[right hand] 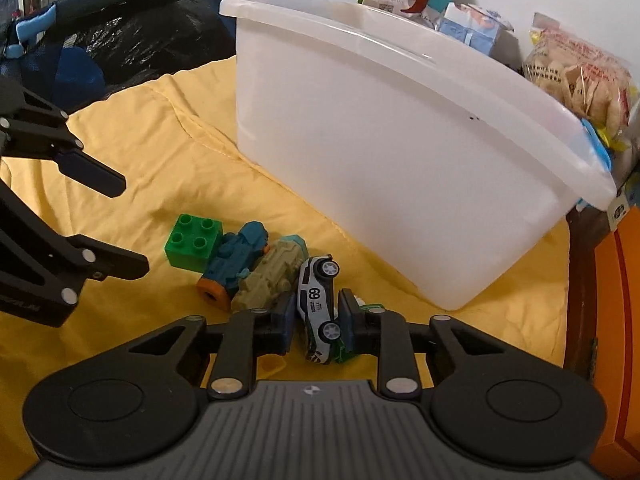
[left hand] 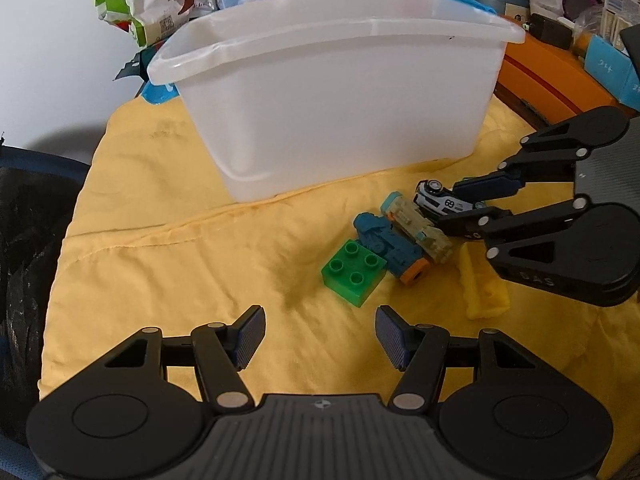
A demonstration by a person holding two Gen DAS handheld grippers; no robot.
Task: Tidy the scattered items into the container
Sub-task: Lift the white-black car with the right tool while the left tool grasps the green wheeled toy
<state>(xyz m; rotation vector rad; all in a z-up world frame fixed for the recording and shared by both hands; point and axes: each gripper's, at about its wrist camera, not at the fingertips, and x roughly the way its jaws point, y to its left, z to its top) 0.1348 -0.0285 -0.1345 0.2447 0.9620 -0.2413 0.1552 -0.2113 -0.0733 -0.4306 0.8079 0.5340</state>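
A white translucent plastic bin (left hand: 332, 92) stands on a yellow cloth (left hand: 180, 248); it also shows in the right wrist view (right hand: 392, 160). In front of it lie a green brick (left hand: 354, 266), a blue toy vehicle with an orange end (left hand: 394, 246) and a tan and teal toy vehicle (left hand: 418, 224). My right gripper (right hand: 318, 318) is shut on a white toy car marked 69 (right hand: 318, 304), tipped on its side, low over the cloth. A green piece (right hand: 360, 334) lies behind the car. My left gripper (left hand: 320, 336) is open and empty, short of the green brick (right hand: 194, 242).
A yellow foam piece (left hand: 482, 288) lies on the cloth by the right gripper. Snack bags (left hand: 148, 0) and boxes crowd the table behind the bin. An orange box (left hand: 552, 76) lies at the right. A dark mesh bag (right hand: 132, 36) sits at the cloth's left edge.
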